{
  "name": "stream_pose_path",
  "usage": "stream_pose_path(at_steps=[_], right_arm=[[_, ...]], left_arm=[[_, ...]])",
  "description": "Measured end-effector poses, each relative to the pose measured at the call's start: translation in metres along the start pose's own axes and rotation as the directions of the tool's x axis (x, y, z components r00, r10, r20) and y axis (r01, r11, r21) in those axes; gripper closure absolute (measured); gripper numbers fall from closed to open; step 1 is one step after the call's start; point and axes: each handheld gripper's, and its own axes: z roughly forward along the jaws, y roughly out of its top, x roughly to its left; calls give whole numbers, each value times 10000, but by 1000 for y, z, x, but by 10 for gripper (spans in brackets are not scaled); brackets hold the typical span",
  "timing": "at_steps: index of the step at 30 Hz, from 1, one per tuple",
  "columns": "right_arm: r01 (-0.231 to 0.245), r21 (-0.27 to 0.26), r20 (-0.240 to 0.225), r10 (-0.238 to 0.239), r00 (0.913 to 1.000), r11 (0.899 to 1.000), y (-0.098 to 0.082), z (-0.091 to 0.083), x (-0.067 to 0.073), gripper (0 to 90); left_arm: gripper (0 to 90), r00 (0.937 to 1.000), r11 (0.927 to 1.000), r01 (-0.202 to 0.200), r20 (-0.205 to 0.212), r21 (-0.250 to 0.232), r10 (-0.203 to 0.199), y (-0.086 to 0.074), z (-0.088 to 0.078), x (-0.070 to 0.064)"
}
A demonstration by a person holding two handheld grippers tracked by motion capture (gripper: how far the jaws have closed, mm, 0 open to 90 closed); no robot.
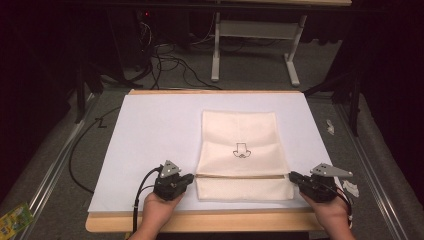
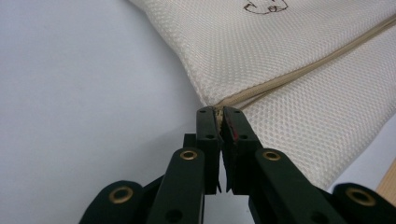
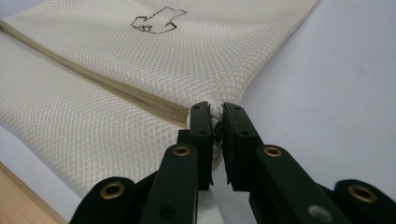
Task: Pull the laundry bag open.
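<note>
A cream mesh bag (small black outline drawing on it) lay flat on the white-covered table. The left gripper pinched the zipper's left end, fingers nearly closed; the right gripper likewise clamped the zipper's right end.

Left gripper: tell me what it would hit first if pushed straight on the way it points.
The left gripper already sits at the cream mesh bag, its jaws nearly shut at the zipper end; going on, it would probably just push into the bag.
</note>
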Motion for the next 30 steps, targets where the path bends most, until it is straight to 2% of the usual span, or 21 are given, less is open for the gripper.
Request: stream_pose_path(at_steps=[4, 7, 8, 9, 10, 11, 12, 13, 14, 15, 16, 17, 18, 19, 20, 21, 23, 24, 25, 27, 30], right_arm=[[16, -46, -13, -16, 10000, 10000, 0, -1, 0, 821], [143, -437, -147, -150, 9998, 9989, -2, -3, -1, 707], [143, -437, -147, -150, 9998, 9989, -2, -3, -1, 707], [38, -690, -23, -40, 10000, 9976, -2, -5, -5, 621], [38, -690, -23, -40, 10000, 9976, -2, -5, -5, 621], [-116, -1033, 198, 137, 9997, 9946, -2, -8, -11, 534], [-116, -1033, 198, 137, 9997, 9946, -2, -8, -11, 534], [-107, -1385, 565, 187, 9982, 9903, -3, -11, -18, 444], [-76, -1537, 744, 192, 9970, 9881, -4, -13, -22, 391], [-42, -1545, 977, 195, 9950, 9880, -5, -15, -27, 332], [-42, -1545, 977, 195, 9950, 9880, -5, -15, -27, 332], [-119, -1544, 1380, 335, 9899, 9879, -8, -18, -37, 270], [-150, -1607, 1532, 399, 9874, 9869, -9, -20, -41, 234], [-233, -1640, 1691, 514, 9843, 9862, -10, -22, -45, 204], [-233, -1640, 1691, 514, 9843, 9862, -10, -22, -45, 204], [-430, -1731, 1806, 747, 9807, 9840, -11, -23, -50, 160], [-600, -1633, 1654, 873, 9824, 9848, -11, -20, -48, 158], [-600, -1633, 1654, 873, 9824, 9848, -11, -20, -48, 158], [-434, -1443, 1542, 658, 9858, 9886, -10, -17, -42, 156], [-187, -1486, 1543, 419, 9871, 9887, -8, -17, -37, 155], [-165, -1633, 1515, 416, 9876, 9864, -7, -18, -35, 155]], left_arm=[[833, 9999, 10000, -44, -118, 50, 44, -1, 1, 1], [657, 9999, 9995, -53, -111, -301, 50, 0, -5, 5], [609, 9999, 9995, -53, -111, -301, 50, 0, -5, 5], [564, 9991, 9968, -87, -411, -796, 55, 2, -13, 10], [530, 9991, 9968, -87, -411, -796, 55, 2, -13, 10], [500, 9948, 9933, -404, -973, -1082, 298, 3, -20, 18], [468, 9948, 9933, -404, -973, -1082, 298, 3, -20, 18], [436, 9791, 9914, -994, -1858, -845, 824, 3, -27, 26], [394, 9631, 9896, -1285, -2461, -645, 1090, 2, -31, 30], [344, 9473, 9865, -1541, -2920, -555, 1316, 1, -36, 34], [295, 9473, 9865, -1541, -2920, -555, 1316, 1, -36, 34], [245, 9335, 9837, -1721, -3274, -520, 1460, 0, -41, 39], [205, 9148, 9818, -1769, -3795, -692, 1381, -3, -51, 47], [172, 9155, 9812, -1671, -3846, -965, 1181, -4, -55, 52], [146, 9155, 9812, -1671, -3846, -965, 1181, -4, -55, 52], [129, 9329, 9821, -1118, -3564, -1518, 511, -5, -62, 61], [78, 9427, 9832, -710, -3334, -1684, 110, -4, -63, 64], [73, 9427, 9832, -710, -3334, -1684, 110, -4, -63, 64], [64, 9438, 9838, -779, -3298, -1617, 206, -4, -62, 64], [63, 9439, 9852, -898, -3282, -1457, 375, -4, -59, 62], [60, 9448, 9864, -918, -3247, -1362, 431, -4, -58, 62]])
